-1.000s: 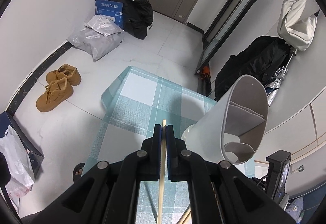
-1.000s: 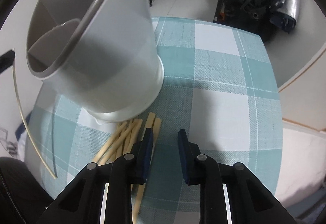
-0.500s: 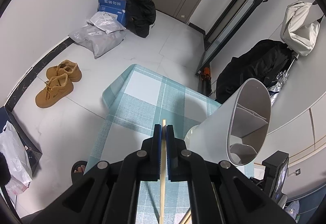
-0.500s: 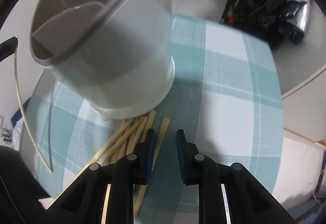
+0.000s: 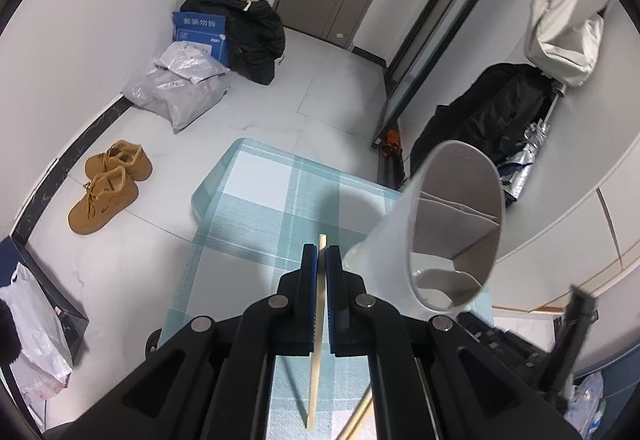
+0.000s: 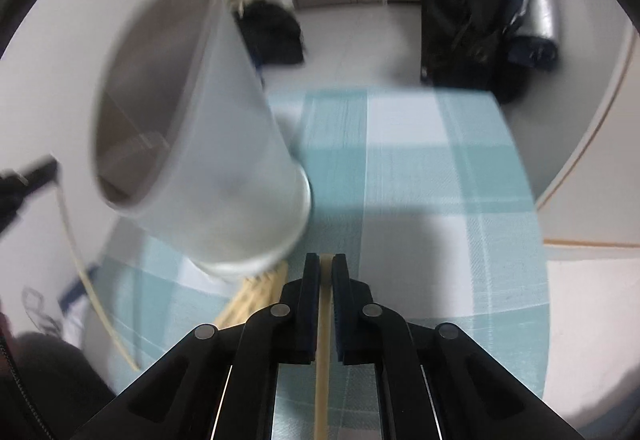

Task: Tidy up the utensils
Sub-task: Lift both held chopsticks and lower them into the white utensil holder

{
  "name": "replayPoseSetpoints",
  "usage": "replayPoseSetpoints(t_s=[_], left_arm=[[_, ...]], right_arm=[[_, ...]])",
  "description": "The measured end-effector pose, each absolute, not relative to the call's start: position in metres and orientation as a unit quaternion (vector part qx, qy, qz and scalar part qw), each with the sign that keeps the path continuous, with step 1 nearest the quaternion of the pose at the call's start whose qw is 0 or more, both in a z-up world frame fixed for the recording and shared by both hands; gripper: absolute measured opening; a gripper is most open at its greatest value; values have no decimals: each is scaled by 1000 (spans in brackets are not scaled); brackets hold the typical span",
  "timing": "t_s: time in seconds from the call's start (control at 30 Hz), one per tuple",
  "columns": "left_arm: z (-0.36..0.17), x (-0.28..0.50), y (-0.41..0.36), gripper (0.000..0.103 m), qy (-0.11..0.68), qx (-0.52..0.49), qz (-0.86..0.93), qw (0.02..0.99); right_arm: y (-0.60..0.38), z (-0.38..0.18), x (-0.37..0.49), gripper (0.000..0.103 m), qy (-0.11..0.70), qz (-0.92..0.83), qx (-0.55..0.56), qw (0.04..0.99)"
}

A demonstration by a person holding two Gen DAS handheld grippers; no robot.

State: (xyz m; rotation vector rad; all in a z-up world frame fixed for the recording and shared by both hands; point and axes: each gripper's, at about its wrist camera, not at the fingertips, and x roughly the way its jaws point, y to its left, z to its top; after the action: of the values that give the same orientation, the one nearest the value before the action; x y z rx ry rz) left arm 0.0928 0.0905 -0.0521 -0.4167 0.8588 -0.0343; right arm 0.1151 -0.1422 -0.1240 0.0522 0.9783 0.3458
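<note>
Left gripper [image 5: 321,252] pinches a chopstick [image 5: 315,352] above the checked tablecloth [image 5: 256,224].

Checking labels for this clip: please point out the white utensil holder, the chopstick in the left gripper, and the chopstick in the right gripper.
white utensil holder [image 5: 384,240], left wrist view, outer wall.
left chopstick [image 5: 314,380], left wrist view, shaft.
right chopstick [image 6: 322,372], right wrist view, shaft.

You had one pale chopstick [image 5: 316,336] pinched lengthwise, another [image 6: 323,340] likewise. Loose chopsticks [image 6: 256,290] lay bundled against the white divided holder [image 5: 452,224], upright on the checked cloth.
</note>
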Motion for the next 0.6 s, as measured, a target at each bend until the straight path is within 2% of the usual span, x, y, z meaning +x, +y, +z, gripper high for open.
replayPoseSetpoints(t_s=[0.37,0.6], left_arm=[[-17,71,60,0,390,-137,-23,910],[5,60,45,0,374,-107,-28,921]], right_arm=[[-167,-43,68,5,281,216,76,932],[-172,-35,47,5,244,223,74,941]])
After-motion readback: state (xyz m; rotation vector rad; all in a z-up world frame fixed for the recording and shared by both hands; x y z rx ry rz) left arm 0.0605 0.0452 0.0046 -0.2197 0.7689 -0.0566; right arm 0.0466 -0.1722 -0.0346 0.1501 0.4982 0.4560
